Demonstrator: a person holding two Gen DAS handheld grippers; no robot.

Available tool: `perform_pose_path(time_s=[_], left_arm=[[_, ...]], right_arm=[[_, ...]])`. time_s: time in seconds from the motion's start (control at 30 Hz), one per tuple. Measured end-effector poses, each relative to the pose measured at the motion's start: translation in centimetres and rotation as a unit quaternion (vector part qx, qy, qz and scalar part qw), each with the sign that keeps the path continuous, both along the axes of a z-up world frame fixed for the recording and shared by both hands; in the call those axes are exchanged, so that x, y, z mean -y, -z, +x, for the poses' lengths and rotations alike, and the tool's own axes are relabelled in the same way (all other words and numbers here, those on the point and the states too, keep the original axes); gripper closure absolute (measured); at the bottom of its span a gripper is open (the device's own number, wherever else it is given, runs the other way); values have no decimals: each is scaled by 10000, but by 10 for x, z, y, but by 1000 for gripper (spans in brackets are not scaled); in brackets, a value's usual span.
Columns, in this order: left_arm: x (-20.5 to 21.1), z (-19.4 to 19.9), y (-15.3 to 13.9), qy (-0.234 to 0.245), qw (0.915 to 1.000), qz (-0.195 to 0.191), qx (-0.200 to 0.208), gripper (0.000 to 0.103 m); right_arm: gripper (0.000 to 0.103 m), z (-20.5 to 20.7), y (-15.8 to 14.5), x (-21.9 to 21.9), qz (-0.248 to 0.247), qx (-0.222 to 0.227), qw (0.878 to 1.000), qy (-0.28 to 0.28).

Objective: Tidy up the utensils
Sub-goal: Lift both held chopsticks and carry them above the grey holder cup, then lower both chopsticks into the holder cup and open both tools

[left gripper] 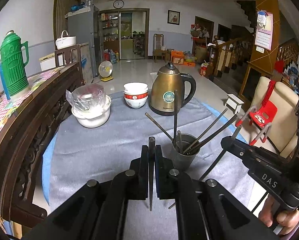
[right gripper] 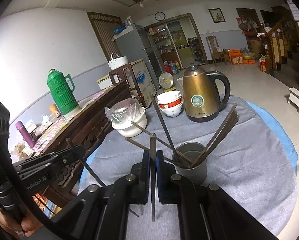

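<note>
A grey metal cup (left gripper: pixel 183 156) stands on the grey cloth and holds several dark chopsticks; it also shows in the right wrist view (right gripper: pixel 192 166). My left gripper (left gripper: pixel 151 150) is shut on one dark chopstick (left gripper: pixel 151 176), held nearly upright just left of the cup. My right gripper (right gripper: pixel 153 156) is shut on another dark chopstick (right gripper: pixel 153 180), also just left of the cup. The right gripper shows at the right in the left wrist view (left gripper: pixel 227 140), its chopstick (left gripper: pixel 213 166) slanting down. The left gripper shows at the left in the right wrist view (right gripper: pixel 77 150).
A brass kettle (left gripper: pixel 170 92), stacked bowls (left gripper: pixel 135 96) and a white pot with a plastic-wrapped lid (left gripper: pixel 91 108) stand at the back of the round table (left gripper: pixel 79 150). A dark wooden sideboard (left gripper: pixel 29 124) with a green thermos (left gripper: pixel 13 64) is at left.
</note>
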State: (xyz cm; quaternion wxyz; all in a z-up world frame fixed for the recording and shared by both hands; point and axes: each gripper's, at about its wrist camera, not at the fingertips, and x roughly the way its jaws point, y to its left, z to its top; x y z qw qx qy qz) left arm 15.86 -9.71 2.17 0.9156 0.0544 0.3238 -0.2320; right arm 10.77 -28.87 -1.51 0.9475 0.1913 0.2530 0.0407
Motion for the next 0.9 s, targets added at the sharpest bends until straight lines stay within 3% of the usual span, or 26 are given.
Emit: perform_pose_path(time_s=[0.27, 0.9], left_arm=[[-8, -2, -7, -28, 9999, -139, -4, 98], [7, -7, -60, 526, 9968, -571, 178, 98]], right_arm=[[97, -7, -4, 7, 63, 67, 9999, 68], [97, -21, -38, 31, -146, 421, 9982, 404]])
